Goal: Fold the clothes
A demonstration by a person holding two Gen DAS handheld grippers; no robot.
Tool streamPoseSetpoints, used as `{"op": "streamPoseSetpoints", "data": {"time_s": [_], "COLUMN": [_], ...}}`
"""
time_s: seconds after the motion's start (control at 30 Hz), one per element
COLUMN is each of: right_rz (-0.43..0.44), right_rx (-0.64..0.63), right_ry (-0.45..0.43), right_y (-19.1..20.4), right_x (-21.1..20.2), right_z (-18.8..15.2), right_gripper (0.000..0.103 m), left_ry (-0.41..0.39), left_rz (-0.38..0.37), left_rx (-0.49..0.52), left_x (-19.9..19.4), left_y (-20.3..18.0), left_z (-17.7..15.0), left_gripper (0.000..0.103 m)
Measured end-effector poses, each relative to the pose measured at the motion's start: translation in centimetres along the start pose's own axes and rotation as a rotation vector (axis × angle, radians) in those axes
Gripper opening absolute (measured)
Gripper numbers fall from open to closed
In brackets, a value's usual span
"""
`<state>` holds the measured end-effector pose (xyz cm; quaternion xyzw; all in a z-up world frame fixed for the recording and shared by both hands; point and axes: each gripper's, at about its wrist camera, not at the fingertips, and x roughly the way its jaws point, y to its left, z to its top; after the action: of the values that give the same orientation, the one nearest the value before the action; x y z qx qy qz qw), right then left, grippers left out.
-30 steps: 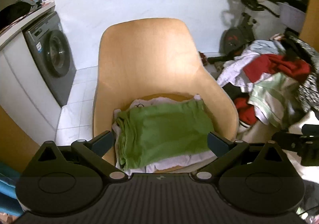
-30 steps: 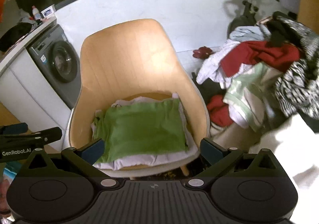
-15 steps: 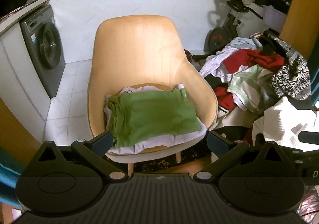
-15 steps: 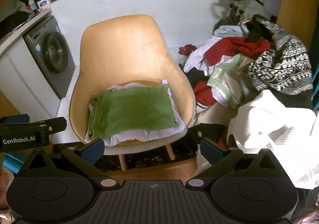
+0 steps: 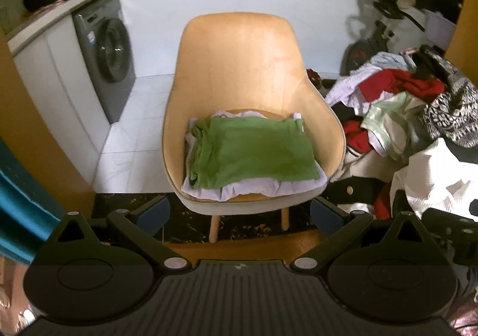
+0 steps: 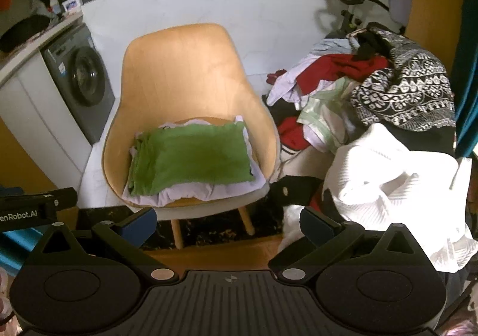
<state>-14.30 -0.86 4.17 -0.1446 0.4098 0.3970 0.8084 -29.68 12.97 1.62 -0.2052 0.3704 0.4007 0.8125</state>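
Note:
A folded green garment [image 5: 254, 153] [image 6: 191, 156] lies on top of a folded pale lilac one [image 5: 254, 189] [image 6: 209, 192] on the seat of a tan wooden chair [image 5: 239, 67] [image 6: 179, 73]. A heap of unfolded clothes [image 5: 403, 114] [image 6: 373, 97] lies to the chair's right, with a white garment [image 6: 397, 186] [image 5: 439, 180] at its front. My left gripper [image 5: 239, 213] is open and empty, back from the chair's front edge. My right gripper [image 6: 228, 222] is open and empty, near the white garment. The left gripper's side [image 6: 33, 207] shows at the left of the right wrist view.
A grey washing machine [image 5: 104, 55] [image 6: 77, 82] stands under a counter at the left. A white wall runs behind the chair. An exercise bike [image 5: 379, 34] stands at the back right. Pale tiled floor [image 5: 128, 126] lies left of the chair.
Both grippers have pulled back and away from the chair, so its legs and front edge now show. The folded stack stays on the seat. Both grippers stay open.

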Motion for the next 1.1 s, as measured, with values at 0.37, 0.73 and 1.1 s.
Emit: {"op": "streamPoseSetpoints", "data": {"time_s": [0.37,0.73,1.1], "right_rz": [0.069,0.093,0.071], "right_rx": [0.014,-0.01,-0.039], "right_ry": [0.025,0.028,0.025], "right_y": [-2.6,-3.1,-3.3], "right_x": [0.1,0.8,0.7], "right_z": [-1.2,-0.7,-0.5], "right_gripper": [0.102,0.102,0.102], "left_ry": [0.009,0.022,0.039], "left_rz": [0.066,0.098,0.09], "left_rx": [0.024,0.025,-0.009], "left_x": [-1.3,-1.2,-0.7], "left_y": [-2.4,-3.4,-3.3], "left_z": [-1.3,-1.4,-1.2], "left_gripper": [0.102,0.102,0.102]}}
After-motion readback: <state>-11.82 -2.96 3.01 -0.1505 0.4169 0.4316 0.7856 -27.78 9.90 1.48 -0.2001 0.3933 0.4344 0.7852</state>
